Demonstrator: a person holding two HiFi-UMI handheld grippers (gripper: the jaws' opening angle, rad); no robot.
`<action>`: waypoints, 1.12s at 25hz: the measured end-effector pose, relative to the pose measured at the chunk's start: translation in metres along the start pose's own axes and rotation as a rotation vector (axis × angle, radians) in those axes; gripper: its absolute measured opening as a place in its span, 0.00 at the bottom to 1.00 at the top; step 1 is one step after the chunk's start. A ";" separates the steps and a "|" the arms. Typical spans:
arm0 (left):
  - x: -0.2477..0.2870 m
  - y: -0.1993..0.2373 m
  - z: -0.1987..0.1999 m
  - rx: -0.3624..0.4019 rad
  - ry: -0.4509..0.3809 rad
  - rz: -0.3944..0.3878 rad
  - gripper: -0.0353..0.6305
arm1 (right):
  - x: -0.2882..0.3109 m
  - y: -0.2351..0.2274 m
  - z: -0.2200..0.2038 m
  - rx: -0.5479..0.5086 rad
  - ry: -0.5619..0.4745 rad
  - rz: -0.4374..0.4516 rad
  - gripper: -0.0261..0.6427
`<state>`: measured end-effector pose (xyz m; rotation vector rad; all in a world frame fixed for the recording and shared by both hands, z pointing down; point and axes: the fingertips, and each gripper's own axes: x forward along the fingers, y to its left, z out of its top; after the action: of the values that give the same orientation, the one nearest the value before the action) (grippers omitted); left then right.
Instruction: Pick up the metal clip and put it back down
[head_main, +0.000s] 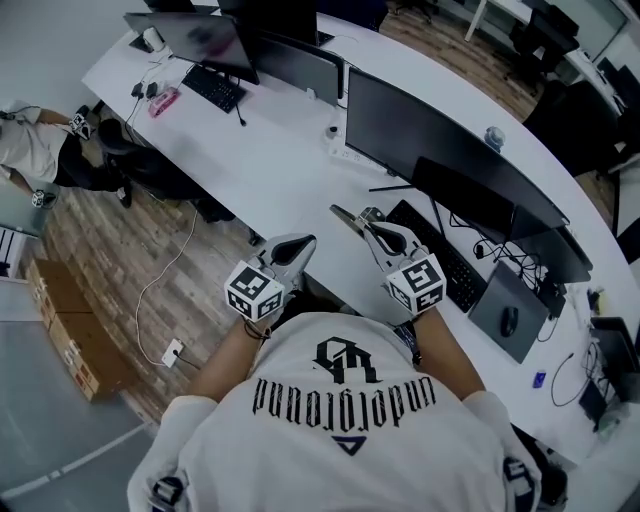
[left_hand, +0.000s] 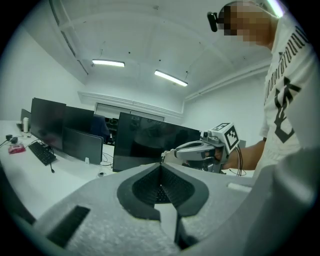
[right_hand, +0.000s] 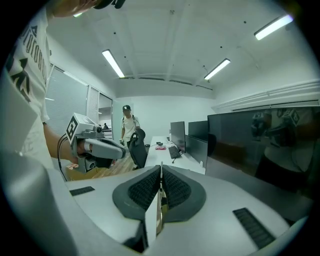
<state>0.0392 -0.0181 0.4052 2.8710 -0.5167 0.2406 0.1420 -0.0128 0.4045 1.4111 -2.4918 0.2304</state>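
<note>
the head view is showing both grippers raised in front of the person's chest above the white desk (head_main: 280, 170), the left gripper (head_main: 293, 245) and the right gripper (head_main: 350, 217) pointing away from the body, but it is not giving a look between their jaws. the left gripper view is showing that one's jaws pressing together at the tips with nothing between the ribbed pads (left_hand: 150, 187). the right gripper view is showing its jaws closing on a thin pale strip, which is reading as the metal clip (right_hand: 160, 180), held up in the air off the desk.

the clip is appearing edge-on only, as a narrow bright line running up the seam between the pads, with a brownish bit lower in the gap; its shape is staying hidden by the jaws themselves.

a row of dark monitors (head_main: 420, 135) is standing along the desk, with a black keyboard (head_main: 445, 255) and a mouse (head_main: 509, 320) just beyond the right gripper, and another keyboard (head_main: 213, 87) beside a pink object (head_main: 163, 101) farther off. cardboard boxes (head_main: 70, 320) are sitting on the wooden floor. in the right gripper view a person (right_hand: 127, 125) is standing by an office chair (right_hand: 137, 147) in the distance.
</note>
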 end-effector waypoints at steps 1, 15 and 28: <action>-0.002 -0.001 0.001 0.001 -0.004 0.005 0.07 | -0.001 0.002 0.002 -0.004 -0.004 0.002 0.07; -0.022 0.024 0.008 0.009 -0.018 -0.045 0.07 | 0.016 0.022 0.021 -0.014 -0.011 -0.043 0.07; -0.063 0.096 0.029 0.038 -0.016 -0.185 0.07 | 0.083 0.054 0.056 0.015 -0.016 -0.166 0.07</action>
<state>-0.0500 -0.0925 0.3819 2.9352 -0.2485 0.1987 0.0466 -0.0679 0.3761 1.6209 -2.3734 0.2058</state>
